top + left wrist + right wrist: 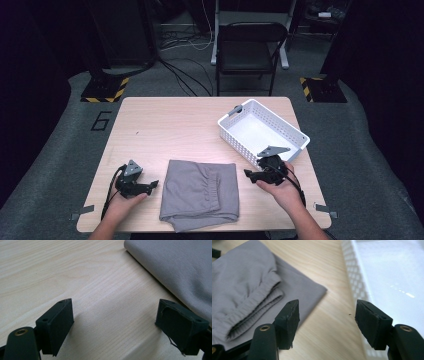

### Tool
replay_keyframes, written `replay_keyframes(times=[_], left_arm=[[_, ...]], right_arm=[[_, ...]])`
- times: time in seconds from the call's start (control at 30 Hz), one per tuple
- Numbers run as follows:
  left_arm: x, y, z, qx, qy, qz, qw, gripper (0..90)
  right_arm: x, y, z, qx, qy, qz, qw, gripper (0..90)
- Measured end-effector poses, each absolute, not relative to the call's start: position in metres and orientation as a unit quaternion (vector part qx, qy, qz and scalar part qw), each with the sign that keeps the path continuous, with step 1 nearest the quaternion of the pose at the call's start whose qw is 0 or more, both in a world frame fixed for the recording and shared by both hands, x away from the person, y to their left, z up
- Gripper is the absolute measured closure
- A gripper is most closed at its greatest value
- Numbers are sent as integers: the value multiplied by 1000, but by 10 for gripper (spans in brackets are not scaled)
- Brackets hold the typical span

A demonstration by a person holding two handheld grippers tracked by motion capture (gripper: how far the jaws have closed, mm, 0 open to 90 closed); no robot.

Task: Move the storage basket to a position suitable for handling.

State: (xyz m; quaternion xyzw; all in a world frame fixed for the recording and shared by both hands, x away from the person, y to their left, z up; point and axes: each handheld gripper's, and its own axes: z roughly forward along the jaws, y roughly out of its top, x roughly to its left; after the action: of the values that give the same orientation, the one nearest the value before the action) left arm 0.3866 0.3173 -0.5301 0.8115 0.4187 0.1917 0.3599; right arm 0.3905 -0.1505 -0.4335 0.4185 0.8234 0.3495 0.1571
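Both grippers, left (152, 185) and right (248, 174), have fingers spread open on nothing, flanking the folded grey cloth (200, 194) on the counter (170, 125); white basket (295, 135) sits nearby.

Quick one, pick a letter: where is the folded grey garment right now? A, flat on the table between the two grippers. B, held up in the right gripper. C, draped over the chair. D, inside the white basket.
A: the folded grey garment lies flat on the table, with the left gripper on one side and the right gripper on the other, both holding nothing; the white basket holds nothing.
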Motion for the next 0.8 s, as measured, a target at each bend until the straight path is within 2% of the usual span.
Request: replay_keyframes(times=[0.8], left_arm=[[387, 317, -530, 812, 419, 192, 359, 141]], right_arm=[[406, -225, -423, 518, 766, 321, 204, 326]])
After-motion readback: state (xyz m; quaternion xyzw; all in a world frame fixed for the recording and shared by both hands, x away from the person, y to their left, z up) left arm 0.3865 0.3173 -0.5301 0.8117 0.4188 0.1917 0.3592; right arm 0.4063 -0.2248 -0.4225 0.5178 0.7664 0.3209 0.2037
